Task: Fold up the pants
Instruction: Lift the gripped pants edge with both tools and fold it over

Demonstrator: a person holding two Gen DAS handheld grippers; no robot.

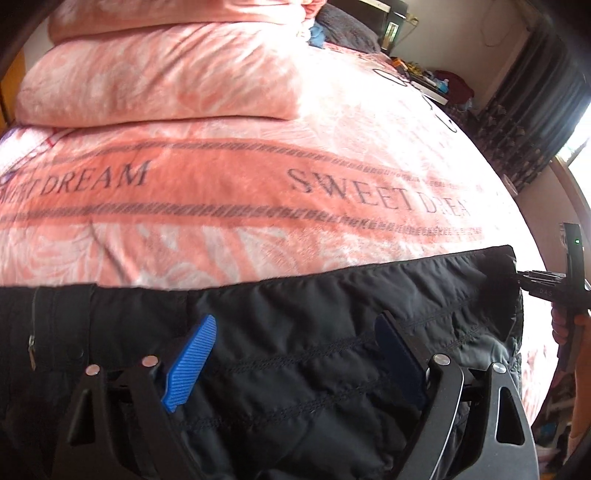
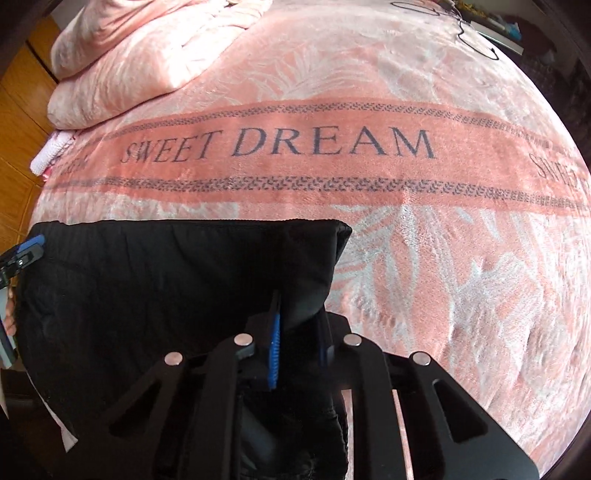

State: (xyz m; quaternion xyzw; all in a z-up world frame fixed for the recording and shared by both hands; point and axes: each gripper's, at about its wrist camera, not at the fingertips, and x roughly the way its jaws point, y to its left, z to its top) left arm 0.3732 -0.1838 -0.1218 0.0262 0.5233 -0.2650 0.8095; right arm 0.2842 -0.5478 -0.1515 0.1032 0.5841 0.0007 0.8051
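Note:
Black quilted pants lie across the near part of a pink bed blanket; a zipper shows at their left. My left gripper is open, its blue fingers spread over the fabric, holding nothing. In the right wrist view the pants fill the lower left. My right gripper is shut on a fold of the pants near their right edge. The right gripper also shows at the pants' right corner in the left wrist view. The left gripper's tip shows at the far left of the right wrist view.
A folded pink duvet is stacked at the back left of the bed. A black cable lies at the far right corner. A cluttered desk and dark curtains stand beyond the bed.

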